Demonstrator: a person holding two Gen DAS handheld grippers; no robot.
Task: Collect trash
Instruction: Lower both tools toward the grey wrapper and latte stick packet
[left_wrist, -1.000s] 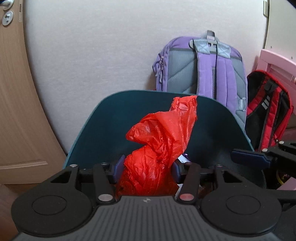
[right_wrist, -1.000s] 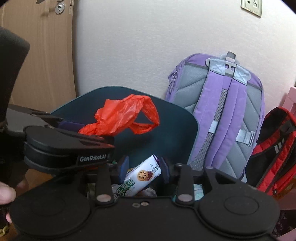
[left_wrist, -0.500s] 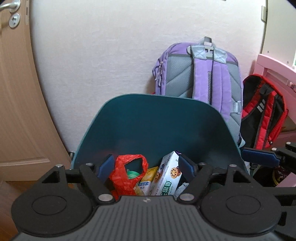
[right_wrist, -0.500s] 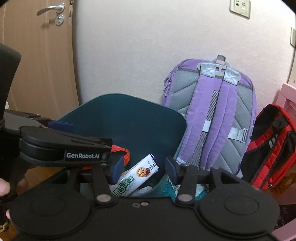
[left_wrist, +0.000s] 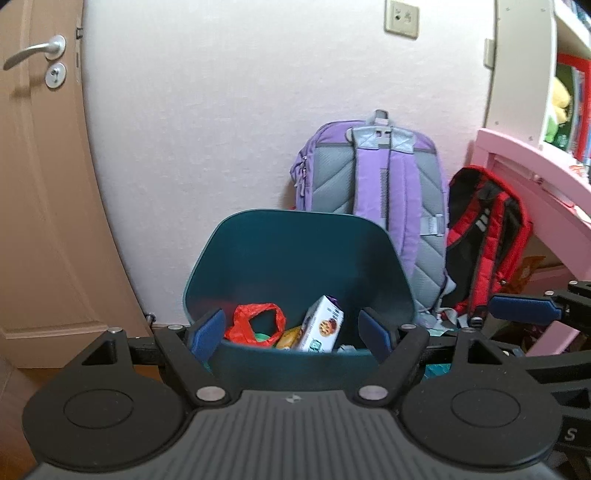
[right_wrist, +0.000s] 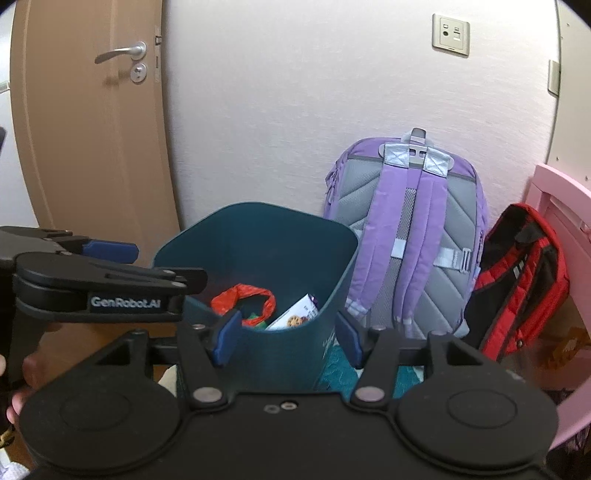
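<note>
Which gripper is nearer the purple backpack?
Right. The right gripper, jaws opening on nothing, hovers at the teal bin's backpack-side corner; the left gripper hovers on the door side, farther from the purple backpack.

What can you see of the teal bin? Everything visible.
The teal bin is a dark teal tub, apparently smooth plastic, with rounded corners and an open top. It stands upright on the floor near the white wall, with a purple backpack behind it to the right. Inside lie a red plastic bag, a white snack box leaning on end, and a yellow wrapper. Neither tool touches it. Its base is hidden.
</note>
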